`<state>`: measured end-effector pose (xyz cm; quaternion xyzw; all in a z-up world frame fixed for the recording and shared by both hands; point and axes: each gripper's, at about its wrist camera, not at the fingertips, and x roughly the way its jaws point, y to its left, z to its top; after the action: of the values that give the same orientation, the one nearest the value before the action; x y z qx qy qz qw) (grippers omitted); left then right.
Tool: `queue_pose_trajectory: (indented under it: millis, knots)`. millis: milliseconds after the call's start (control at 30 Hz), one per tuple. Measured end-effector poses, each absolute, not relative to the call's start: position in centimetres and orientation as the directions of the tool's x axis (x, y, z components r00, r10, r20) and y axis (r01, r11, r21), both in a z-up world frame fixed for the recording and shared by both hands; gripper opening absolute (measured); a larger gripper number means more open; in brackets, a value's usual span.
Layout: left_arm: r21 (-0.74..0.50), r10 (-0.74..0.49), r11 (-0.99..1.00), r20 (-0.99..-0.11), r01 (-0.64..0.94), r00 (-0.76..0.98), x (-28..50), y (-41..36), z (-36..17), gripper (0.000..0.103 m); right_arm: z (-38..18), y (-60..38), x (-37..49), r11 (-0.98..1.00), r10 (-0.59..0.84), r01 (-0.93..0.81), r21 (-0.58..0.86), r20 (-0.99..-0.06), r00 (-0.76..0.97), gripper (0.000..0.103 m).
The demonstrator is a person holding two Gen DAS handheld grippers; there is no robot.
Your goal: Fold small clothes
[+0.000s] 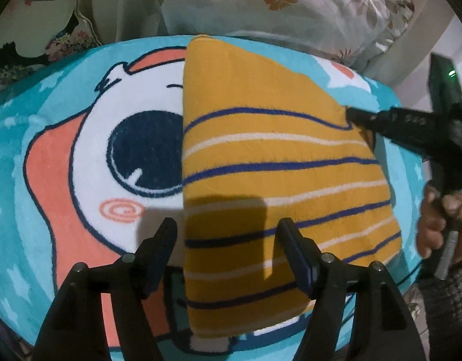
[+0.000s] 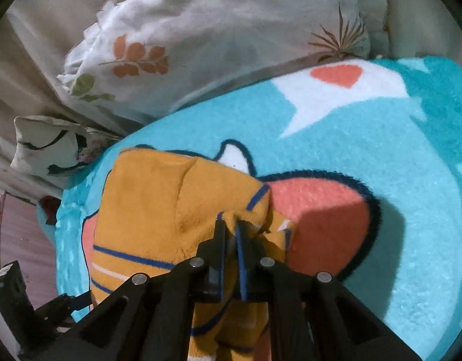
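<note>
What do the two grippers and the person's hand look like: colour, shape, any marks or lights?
Both grippers are black. The left gripper has two broad flat fingers with dark blue pads and silver round pivot pins on its linkage arms. The right gripper is built the same; seen from the left wrist view, its body carries a small green light. The right hand is bare; no sleeve shows.
</note>
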<state>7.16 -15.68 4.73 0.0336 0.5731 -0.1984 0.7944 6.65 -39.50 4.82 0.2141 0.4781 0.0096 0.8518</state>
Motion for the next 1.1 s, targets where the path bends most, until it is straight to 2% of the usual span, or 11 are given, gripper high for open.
queue_pose_trajectory:
  millis: [167,333,533,633,733,900,1000,1100]
  knots:
    - [-0.193,-0.281,0.926,-0.927,0.326,0.248,7.6,-15.2,4.4,0.071,8.0,-38.9,4.1,0.92,0.134,0.214,0.329,-0.775,0.618,0.01]
    - [-0.188,-0.278,0.927,-0.926,0.324,0.257,7.5,-15.2,4.7,0.071,9.2,-36.7,3.0,0.909,0.229,0.123,0.399,-0.724,0.651,0.01]
    - [-0.172,-0.269,0.93,-0.92,0.324,0.285,7.0,-14.9,5.8,0.071,3.6,-37.6,4.6,0.903,0.242,0.19,0.385,-0.823,0.514,0.009]
    - [-0.157,-0.255,0.936,-0.919,0.314,0.3,6.7,-14.6,6.1,0.071,4.9,-38.2,4.1,0.902,0.218,0.205,0.38,-0.811,0.543,0.01]
    - [-0.157,-0.252,0.939,-0.919,0.307,0.303,6.4,-14.3,6.0,0.071,7.4,-37.0,4.0,0.93,0.175,0.167,0.328,-0.794,0.581,0.022]
    - [-0.15,-0.237,0.946,-0.925,0.288,0.297,5.8,-13.9,5.8,0.071,9.5,-32.8,6.0,0.944,0.249,0.032,0.328,-0.775,0.581,0.023]
    - [-0.128,-0.213,0.953,-0.926,0.274,0.312,5.3,-13.4,6.1,0.071,8.7,-29.8,8.3,0.955,0.27,-0.039,0.295,-0.804,0.53,0.027]
    - [-0.106,-0.186,0.963,-0.928,0.248,0.323,4.8,-12.6,6.5,0.071,6.1,-27.4,10.7,0.97,0.24,-0.077,0.23,-0.858,0.453,0.04]
